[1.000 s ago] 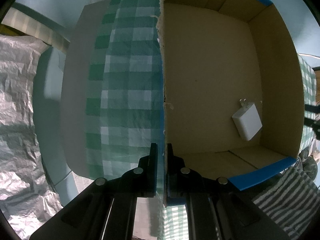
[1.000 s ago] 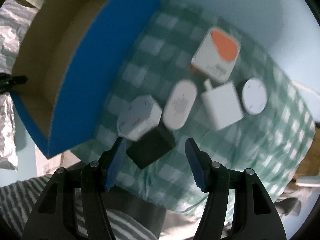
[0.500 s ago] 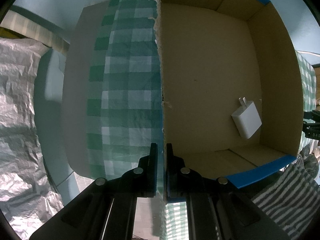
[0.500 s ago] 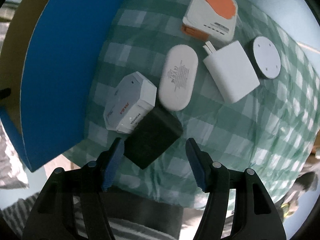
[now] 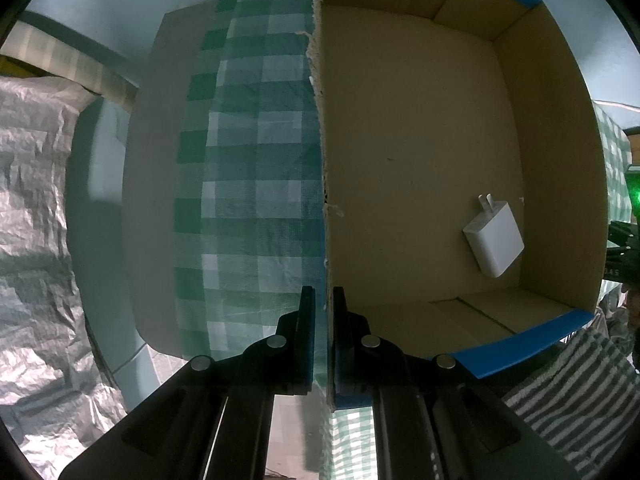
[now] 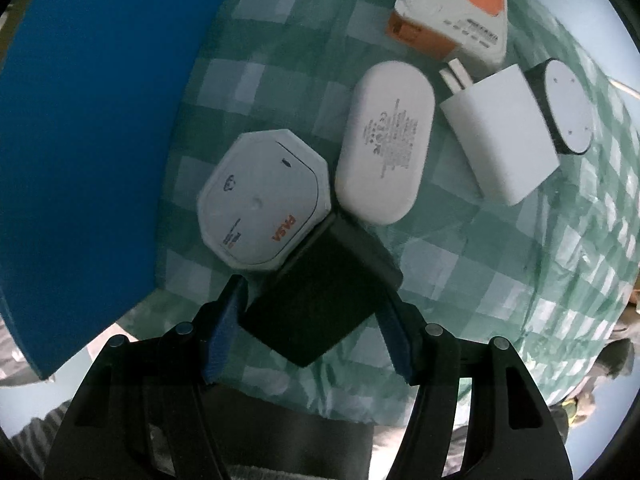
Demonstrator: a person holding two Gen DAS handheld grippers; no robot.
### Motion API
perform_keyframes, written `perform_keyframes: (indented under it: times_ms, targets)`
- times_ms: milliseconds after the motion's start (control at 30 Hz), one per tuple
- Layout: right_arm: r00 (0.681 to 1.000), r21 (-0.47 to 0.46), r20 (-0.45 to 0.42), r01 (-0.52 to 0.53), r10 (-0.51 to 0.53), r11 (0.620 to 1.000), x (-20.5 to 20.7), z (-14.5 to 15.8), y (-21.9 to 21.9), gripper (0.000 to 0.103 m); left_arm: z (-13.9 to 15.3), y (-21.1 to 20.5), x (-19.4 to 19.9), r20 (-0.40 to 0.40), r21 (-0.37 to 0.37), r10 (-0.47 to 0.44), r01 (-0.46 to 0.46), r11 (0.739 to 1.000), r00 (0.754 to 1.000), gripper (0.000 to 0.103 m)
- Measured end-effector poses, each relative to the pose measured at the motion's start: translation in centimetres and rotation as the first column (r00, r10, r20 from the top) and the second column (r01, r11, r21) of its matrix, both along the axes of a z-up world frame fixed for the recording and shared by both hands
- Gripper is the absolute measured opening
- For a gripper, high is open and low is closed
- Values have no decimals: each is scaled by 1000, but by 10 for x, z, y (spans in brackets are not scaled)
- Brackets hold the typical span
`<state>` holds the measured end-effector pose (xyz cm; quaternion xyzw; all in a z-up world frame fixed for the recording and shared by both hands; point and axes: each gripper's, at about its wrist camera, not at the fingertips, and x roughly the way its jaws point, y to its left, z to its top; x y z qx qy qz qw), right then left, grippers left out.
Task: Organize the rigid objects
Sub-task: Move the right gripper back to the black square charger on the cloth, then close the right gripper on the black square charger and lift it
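Note:
My left gripper (image 5: 324, 300) is shut on the near wall of a blue cardboard box (image 5: 326, 152); a white charger (image 5: 494, 240) lies inside it at the right. My right gripper (image 6: 312, 292) is open, its fingers on either side of a black block (image 6: 320, 296) on the green checked cloth (image 6: 460, 264). Beyond the block lie a white octagonal box (image 6: 264, 200), a white oval case (image 6: 386, 142), a white plug adapter (image 6: 500, 132), a black-rimmed round disc (image 6: 568, 106) and an orange-and-white box (image 6: 452, 4).
The box's blue outer wall (image 6: 88, 112) stands at the left of the objects in the right wrist view. Crinkled silver sheeting (image 5: 36, 240) lies left of the table. A striped sleeve (image 5: 568, 392) shows at the lower right.
My right gripper has moved down and closer to the objects; the black block now sits between its fingers. The left gripper keeps its hold on the box wall.

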<state>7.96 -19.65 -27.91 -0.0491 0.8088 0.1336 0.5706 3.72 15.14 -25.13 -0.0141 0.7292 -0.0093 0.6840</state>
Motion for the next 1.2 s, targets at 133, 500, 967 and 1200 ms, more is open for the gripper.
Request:
perform_keyframes:
  times_ms: [133,500,967,1200]
  targets:
    - [1000,28,-11,-15,16,999,0,-3,-2,55,0,0,0,-1,-1,-1,1,1000,1000,9]
    - [995,69,-15,-101,102,993,-19,-3,-40,41,-2,0,1,-7,2,-5,5,1000,1000,9]
    - [994,104,80,-78,70,992,-3,-5,-28,46,-2,-3,4,-18,13,-15,16,1000,1000,9]
    - [988,49,101,-124,119,991,-5,-14,-3,42,0,-3,3,-17,16,-19,19,1000,1000,9]
